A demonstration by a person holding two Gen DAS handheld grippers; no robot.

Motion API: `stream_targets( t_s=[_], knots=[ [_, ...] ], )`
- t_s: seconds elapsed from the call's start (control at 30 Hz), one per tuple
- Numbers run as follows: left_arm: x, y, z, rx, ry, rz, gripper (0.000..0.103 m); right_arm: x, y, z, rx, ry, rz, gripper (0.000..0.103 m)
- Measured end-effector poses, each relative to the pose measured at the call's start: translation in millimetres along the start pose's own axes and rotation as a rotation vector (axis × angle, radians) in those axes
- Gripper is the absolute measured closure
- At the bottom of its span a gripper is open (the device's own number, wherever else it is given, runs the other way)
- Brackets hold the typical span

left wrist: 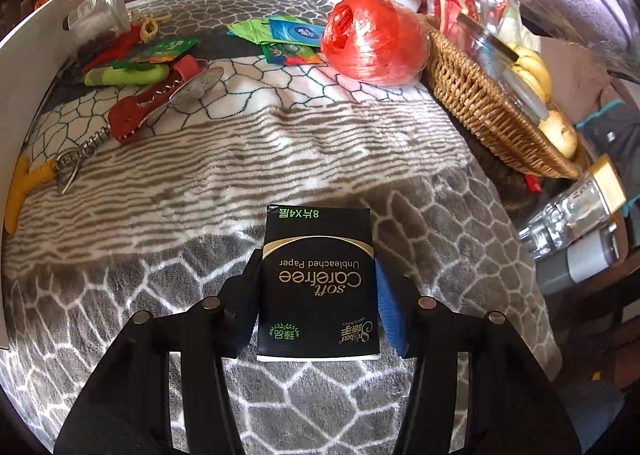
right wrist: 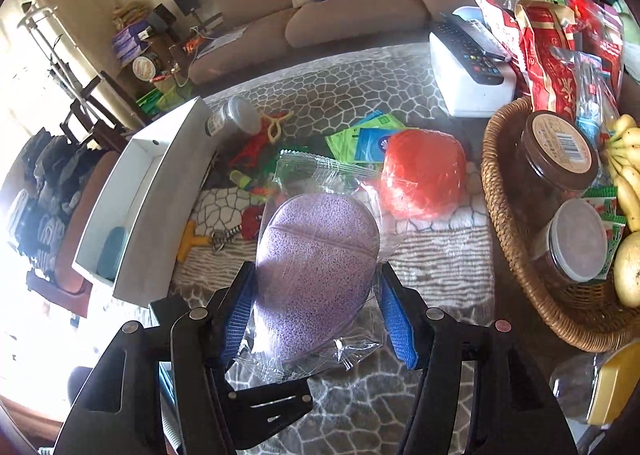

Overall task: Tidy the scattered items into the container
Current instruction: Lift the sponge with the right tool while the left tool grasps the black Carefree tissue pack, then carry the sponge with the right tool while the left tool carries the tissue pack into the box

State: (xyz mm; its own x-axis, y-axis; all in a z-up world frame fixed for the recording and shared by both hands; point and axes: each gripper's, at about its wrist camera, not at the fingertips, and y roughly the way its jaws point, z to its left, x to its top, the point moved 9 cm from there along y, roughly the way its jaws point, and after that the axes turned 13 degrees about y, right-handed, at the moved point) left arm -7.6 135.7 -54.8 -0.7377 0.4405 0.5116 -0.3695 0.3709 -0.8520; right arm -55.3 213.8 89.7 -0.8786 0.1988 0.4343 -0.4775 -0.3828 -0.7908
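From the left wrist camera, the white box (left wrist: pixel 36 55) stands along the left edge of the patterned blanket (left wrist: pixel 248 151), and just beside its wall lie a yellow-handled corkscrew (left wrist: pixel 44 171), a red opener (left wrist: pixel 128 119), a metal spoon (left wrist: pixel 196 85), a green tool (left wrist: pixel 128 75) and a tipped clear jar (left wrist: pixel 100 9). Farther right are green and blue sachets (left wrist: pixel 280 35), then a red twine ball (left wrist: pixel 374 39) touching the wicker basket (left wrist: pixel 492 111) of bananas and jars. Low in the middle, the left gripper (left wrist: pixel 318 287) is clamped on a black tissue pack (left wrist: pixel 318 283), its 2 fingers pressing the pack's long sides above the blanket. From the right wrist camera, the white box (right wrist: pixel 160 191) sits at the left with a teal object (right wrist: pixel 114 251) inside its near end. The scattered clutter lies between it and the red twine ball (right wrist: pixel 422 173). The right gripper (right wrist: pixel 318 299) grips a purple sponge in clear wrap (right wrist: pixel 316 255), blue pads (right wrist: pixel 394 315) against the wrapper on both sides. The wicker basket (right wrist: pixel 516 251) fills the right, with a white case (right wrist: pixel 472 87) carrying remote controls behind it.
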Motion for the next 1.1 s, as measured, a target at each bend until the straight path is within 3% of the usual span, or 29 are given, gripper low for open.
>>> stream_targets(
  t_s=[0.13,0.33,0.47,0.57,0.63,0.7,0.83,0.97,1.1],
  knots=[
    [0,-39,17,-0.025,-0.017,-0.042,0.054,-4,-2,11,0.011,-0.016,0.0,0.04],
    [-4,-153,85,-0.012,-0.054,-0.159,0.054,-8,-8,67,0.073,-0.073,0.001,0.04],
    [-14,-236,170,0.072,-0.107,-0.215,0.054,-14,-7,133,0.155,-0.13,0.018,0.04],
    [-32,-289,248,0.199,-0.161,-0.234,0.054,-24,7,196,0.213,-0.19,0.053,0.04],
    [-47,-315,294,0.246,-0.213,-0.238,0.054,-35,25,240,0.238,-0.238,0.086,0.04],
    [-61,-327,333,0.289,-0.249,-0.219,0.054,-52,50,285,0.26,-0.286,0.128,0.04],
    [-85,-313,390,0.311,-0.312,-0.15,0.054,-88,117,367,0.257,-0.373,0.221,0.04],
    [-105,-319,422,0.306,-0.382,-0.197,0.054,-124,193,420,0.227,-0.414,0.337,0.04],
    [-120,-323,441,0.337,-0.374,-0.185,0.054,-146,254,451,0.166,-0.468,0.396,0.04]
  ],
)
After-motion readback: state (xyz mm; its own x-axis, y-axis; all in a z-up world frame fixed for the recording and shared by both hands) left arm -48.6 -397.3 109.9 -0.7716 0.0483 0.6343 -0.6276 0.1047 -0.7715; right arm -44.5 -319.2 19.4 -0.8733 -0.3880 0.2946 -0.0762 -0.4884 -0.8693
